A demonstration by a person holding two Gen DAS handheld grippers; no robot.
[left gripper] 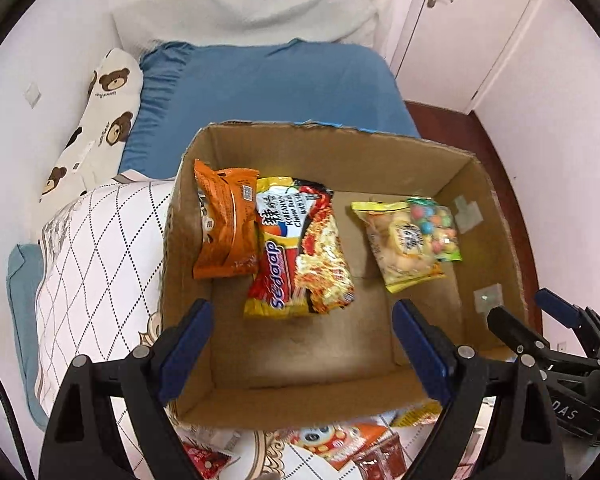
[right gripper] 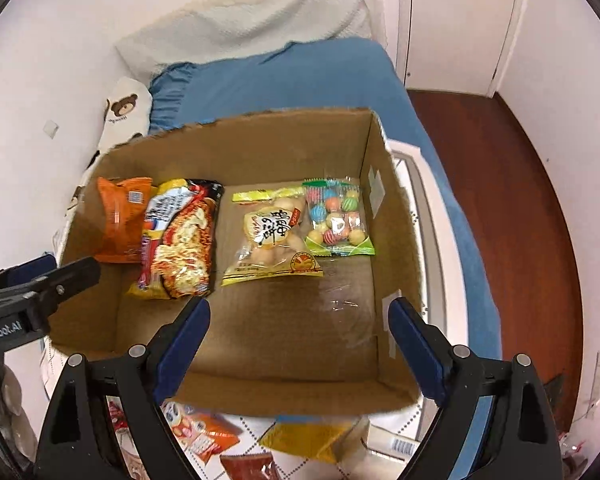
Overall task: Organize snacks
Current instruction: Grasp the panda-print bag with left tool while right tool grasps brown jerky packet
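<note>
Bed: blue sheet, behind and under the cardboard box; white quilted cover with diamond stitching on the box's left.
Cardboard box: open-topped, resting on the bed, four snack packs lying along its far floor, near half of the floor bare.
Bear pillow: white with brown bears, left of the box against the wall.
Left gripper: spread wide, holding nothing, hovering over the box's near rim; one blue pad over the left wall, the other over the bare floor.
Right gripper: spread wide too, nothing between the pads, hovering over the box's near-right part; also seen at the right edge of the left wrist view, outside the box's right wall.
Noodle pack: red and yellow, inside the box, left of centre, overlapping the orange pack's edge.
Orange pack: inside the box, leaning against the left wall.
Yellow pack: clear front with round pale pieces, inside the box, right of the noodle pack and apart from it.
Candy bag: green-edged, striped coloured balls, inside the box, touching the yellow pack on its right, near the right wall.
Loose snacks: several packets on the quilt just outside the box's near wall, partly hidden by the gripper frames.
</note>
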